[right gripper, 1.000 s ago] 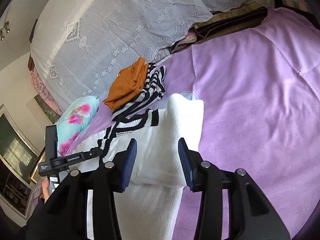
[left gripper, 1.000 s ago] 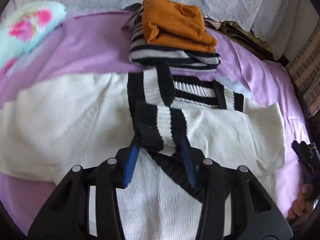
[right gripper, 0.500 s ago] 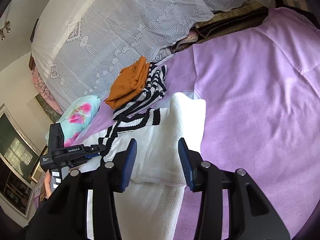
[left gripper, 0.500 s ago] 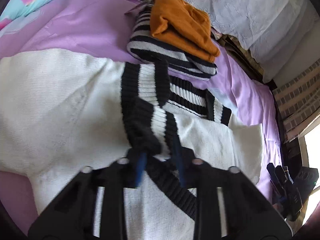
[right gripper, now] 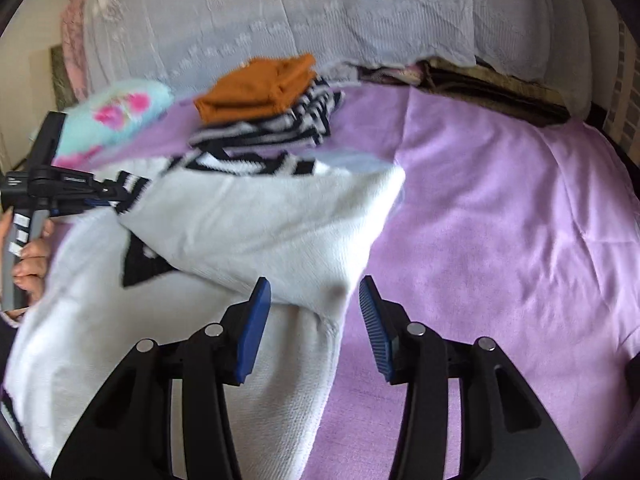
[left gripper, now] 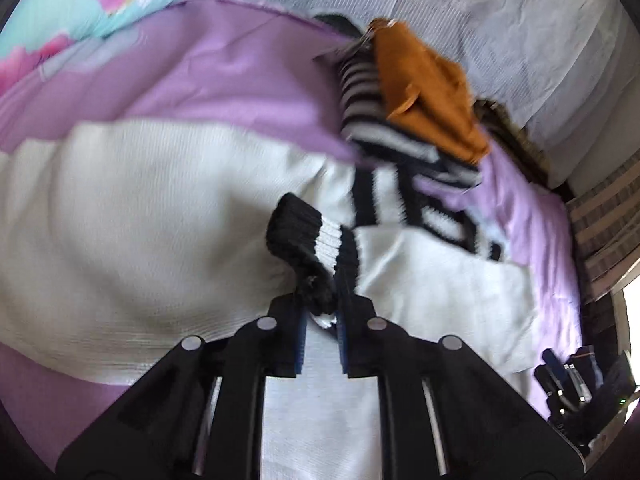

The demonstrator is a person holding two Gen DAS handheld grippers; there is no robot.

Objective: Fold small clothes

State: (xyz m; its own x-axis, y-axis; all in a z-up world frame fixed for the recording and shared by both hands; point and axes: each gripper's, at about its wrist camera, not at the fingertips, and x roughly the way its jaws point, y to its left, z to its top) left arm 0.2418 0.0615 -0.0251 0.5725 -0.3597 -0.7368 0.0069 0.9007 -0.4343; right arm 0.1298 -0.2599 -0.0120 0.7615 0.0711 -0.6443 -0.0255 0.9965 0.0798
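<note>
A white knit sweater (left gripper: 140,220) with black-and-white striped trim lies spread on the purple bed cover (right gripper: 500,220). My left gripper (left gripper: 321,320) is shut on the sweater's striped cuff (left gripper: 304,232), which bunches up between its blue pads and is raised off the body. In the right wrist view this gripper (right gripper: 114,200) shows at the left, pulling the cuff (right gripper: 130,190) sideways. My right gripper (right gripper: 314,304) is open. The folded lower edge of the sweater (right gripper: 260,224) lies just ahead of its fingers, apart from them. It also shows as a dark shape (left gripper: 572,376) at the lower right.
A folded pile sits at the back: an orange garment (right gripper: 260,88) on a striped one (right gripper: 280,128). A floral pillow (left gripper: 80,12) lies far left. White lace bedding (right gripper: 280,12) rises behind. A hand (right gripper: 32,256) holds the left gripper's handle.
My left gripper went from open around the striped cuff to shut on it and drew it up and leftward. The right gripper came closer to the sweater's folded edge, still open.
</note>
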